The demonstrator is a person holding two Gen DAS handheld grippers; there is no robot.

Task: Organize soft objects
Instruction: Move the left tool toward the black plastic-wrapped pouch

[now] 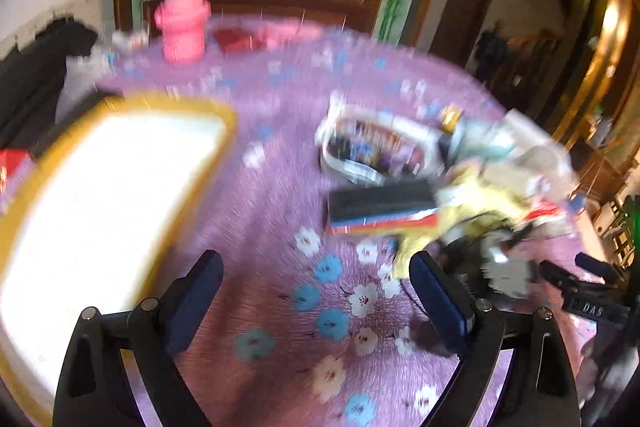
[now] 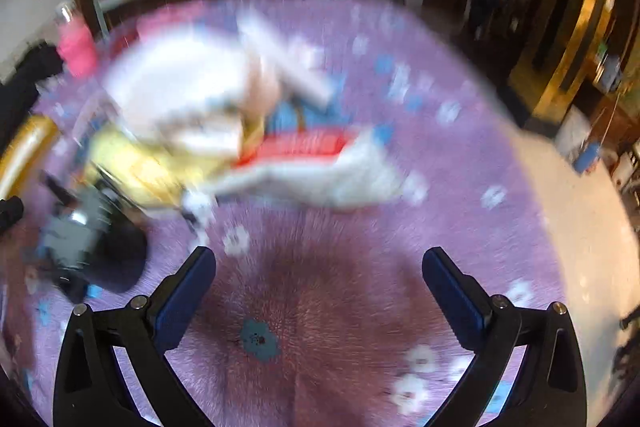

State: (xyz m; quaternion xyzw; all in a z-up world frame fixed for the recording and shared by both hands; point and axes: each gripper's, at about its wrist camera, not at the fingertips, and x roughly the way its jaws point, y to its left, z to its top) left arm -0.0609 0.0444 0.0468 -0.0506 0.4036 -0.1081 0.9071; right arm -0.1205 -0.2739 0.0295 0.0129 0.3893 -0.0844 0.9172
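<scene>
Both views are blurred by motion. A heap of soft things lies on the purple flowered cloth: a yellow cloth [image 1: 476, 203], a pale bundle [image 1: 532, 155] and a clear pouch with small items [image 1: 372, 151]. In the right wrist view the same heap shows as white fabric [image 2: 176, 87], yellow cloth [image 2: 132, 163] and a white piece with a red band [image 2: 312, 151]. My left gripper [image 1: 316, 275] is open above bare cloth, left of the heap, with nothing between its fingers. My right gripper [image 2: 320, 271] is open too, nearer than the heap, holding nothing.
A white tray with a yellow rim [image 1: 100, 195] fills the left side. A pink bottle [image 1: 182, 23] stands at the far side. A dark box with coloured edges [image 1: 380, 207] lies by the heap. The right gripper's black body [image 1: 588, 291] reaches in at right. The table edge [image 2: 532, 147] curves to the right.
</scene>
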